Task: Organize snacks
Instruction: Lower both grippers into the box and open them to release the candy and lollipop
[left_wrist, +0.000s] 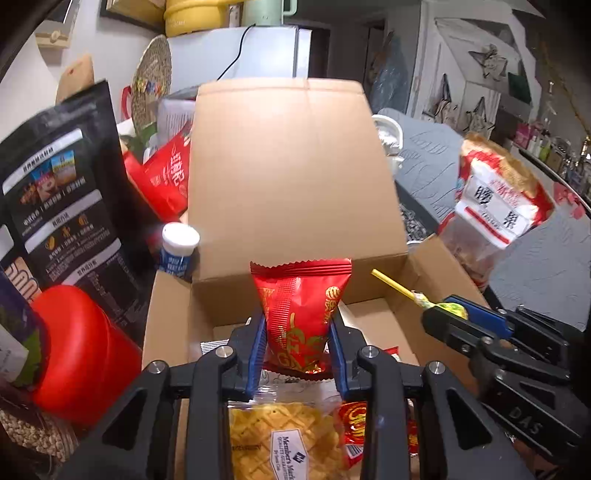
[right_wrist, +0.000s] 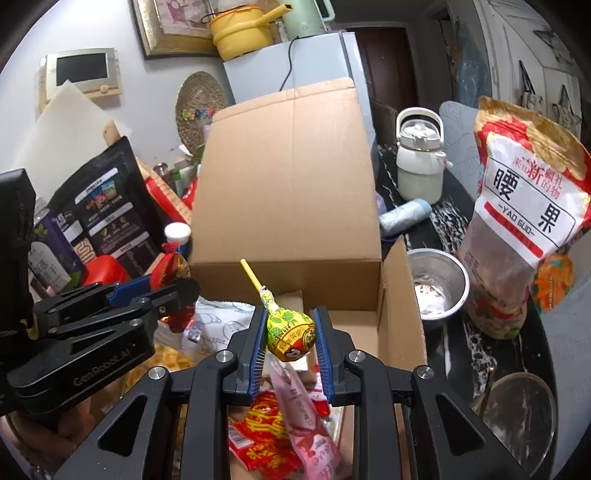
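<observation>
Two grippers over the open cardboard box (left_wrist: 295, 177), lid flap up at the back. My left gripper (left_wrist: 297, 332) is clamped on a red snack packet (left_wrist: 301, 314), held upright above loose snacks inside. My right gripper (right_wrist: 291, 334) pinches a lollipop (right_wrist: 290, 332) by its yellow-green head, stick tilted up twd the flap.

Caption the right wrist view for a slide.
Right gripper clamps a yellow lollipop above the open cardboard box of snacks.
</observation>
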